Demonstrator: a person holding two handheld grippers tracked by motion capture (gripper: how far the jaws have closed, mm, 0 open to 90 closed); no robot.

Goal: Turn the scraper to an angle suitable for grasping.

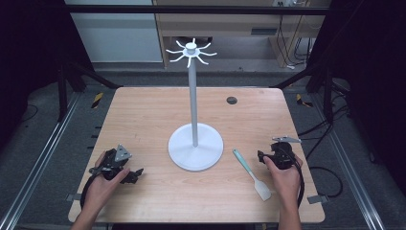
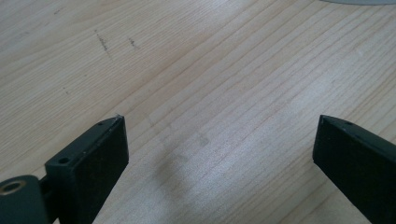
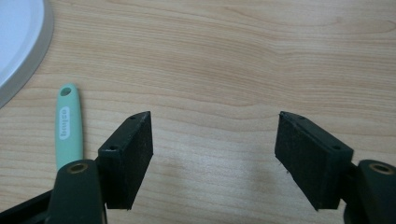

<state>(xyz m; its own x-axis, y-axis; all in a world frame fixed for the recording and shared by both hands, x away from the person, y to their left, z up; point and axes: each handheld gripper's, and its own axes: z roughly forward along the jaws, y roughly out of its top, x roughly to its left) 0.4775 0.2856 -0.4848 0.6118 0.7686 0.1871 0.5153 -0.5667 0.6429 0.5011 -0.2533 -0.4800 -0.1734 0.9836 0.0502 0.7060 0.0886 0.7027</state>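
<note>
White hook stand (image 1: pixel 195 143) upright at centre of wooden table (image 1: pixel 143 110). Mint-handled spatula (image 1: pixel 252 174) flat near table's front right edge, between stand base and right gripper (image 1: pixel 268 157). Left gripper (image 1: pixel 131 175) near front left edge. Both grippers released, jaws spread wide over bare wood, grasping nothing.

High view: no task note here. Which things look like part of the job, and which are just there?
Likely part of the job:
- mint-handled spatula with white blade, lying flat by the right tool
- white hook stand with round base
- left tool, open like the right one

Just there:
- dark round grommet in the wooden table
- cables on the floor behind
</note>
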